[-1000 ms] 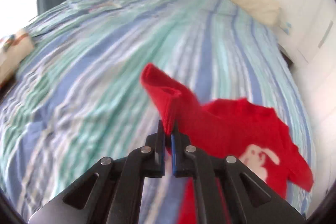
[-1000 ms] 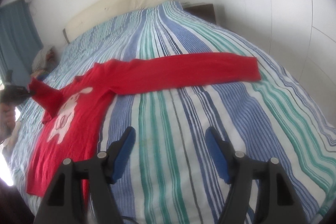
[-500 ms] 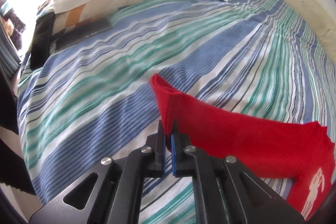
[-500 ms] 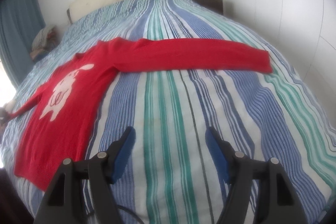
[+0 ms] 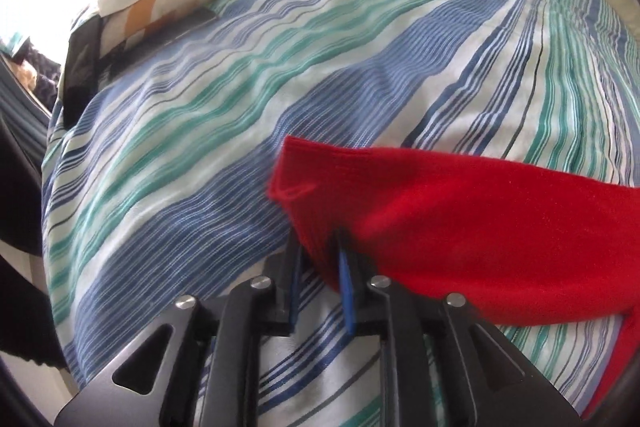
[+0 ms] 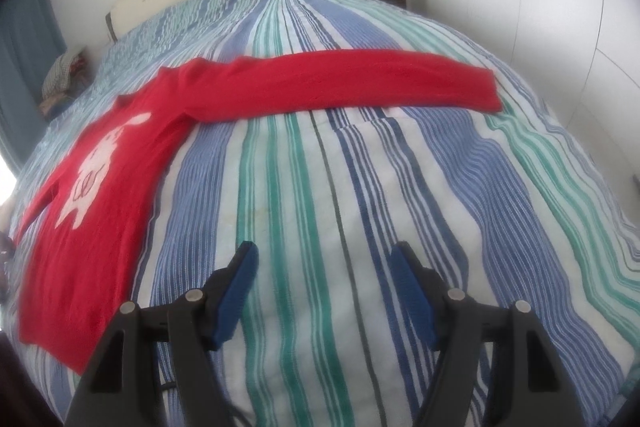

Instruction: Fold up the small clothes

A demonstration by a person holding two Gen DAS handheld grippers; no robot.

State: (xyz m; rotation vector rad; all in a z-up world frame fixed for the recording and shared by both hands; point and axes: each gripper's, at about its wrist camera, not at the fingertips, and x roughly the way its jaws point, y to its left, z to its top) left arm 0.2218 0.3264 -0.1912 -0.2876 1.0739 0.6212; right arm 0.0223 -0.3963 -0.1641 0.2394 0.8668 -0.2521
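I saw one red sweater (image 6: 120, 219) spread on the bed (image 6: 360, 187); my left gripper (image 5: 320, 267) was opening around one cuff (image 5: 312, 203), my right gripper (image 6: 324, 287) stood open, empty.

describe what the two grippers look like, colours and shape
Both match: the left gripper and right gripper have black angular fingers with triangular cut-outs, silver round pivot screws and blue pads on the inner faces. A thin dark cable shows under the right one.

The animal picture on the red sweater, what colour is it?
White, clearest in the right wrist view.
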